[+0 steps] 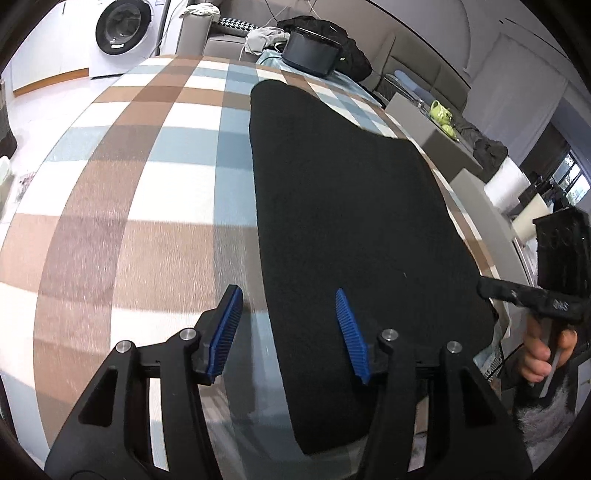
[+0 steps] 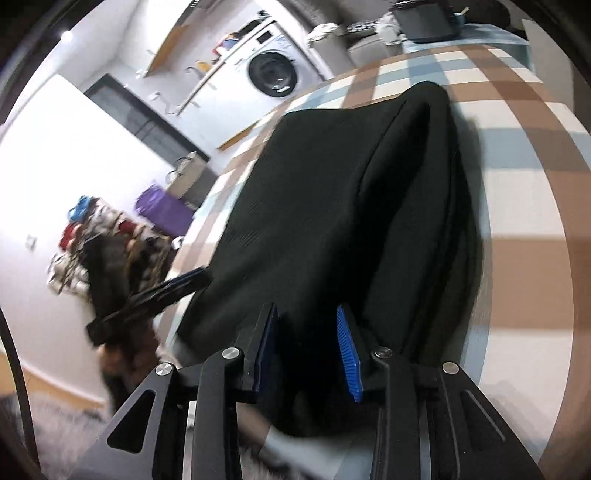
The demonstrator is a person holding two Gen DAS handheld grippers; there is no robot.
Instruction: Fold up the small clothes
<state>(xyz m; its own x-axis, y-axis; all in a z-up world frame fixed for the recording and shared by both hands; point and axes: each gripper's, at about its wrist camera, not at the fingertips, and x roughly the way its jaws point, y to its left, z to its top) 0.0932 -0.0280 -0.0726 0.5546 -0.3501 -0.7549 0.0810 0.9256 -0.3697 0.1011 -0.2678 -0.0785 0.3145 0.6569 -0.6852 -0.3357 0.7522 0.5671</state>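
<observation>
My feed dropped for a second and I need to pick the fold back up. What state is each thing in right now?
Black garment: lying on the checked tablecloth, already folded over, with a layered edge showing.
Left gripper: open, nothing between the pads, poised over the garment's near edge.
Right gripper: open, pads apart above the garment, not pinching it.
Washing machine: door shut.

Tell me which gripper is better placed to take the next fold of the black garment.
Probably the right gripper: its jaws straddle the black garment at the near edge, with cloth between them. The left gripper sits half over the checked tablecloth, only one jaw above the cloth.
</observation>
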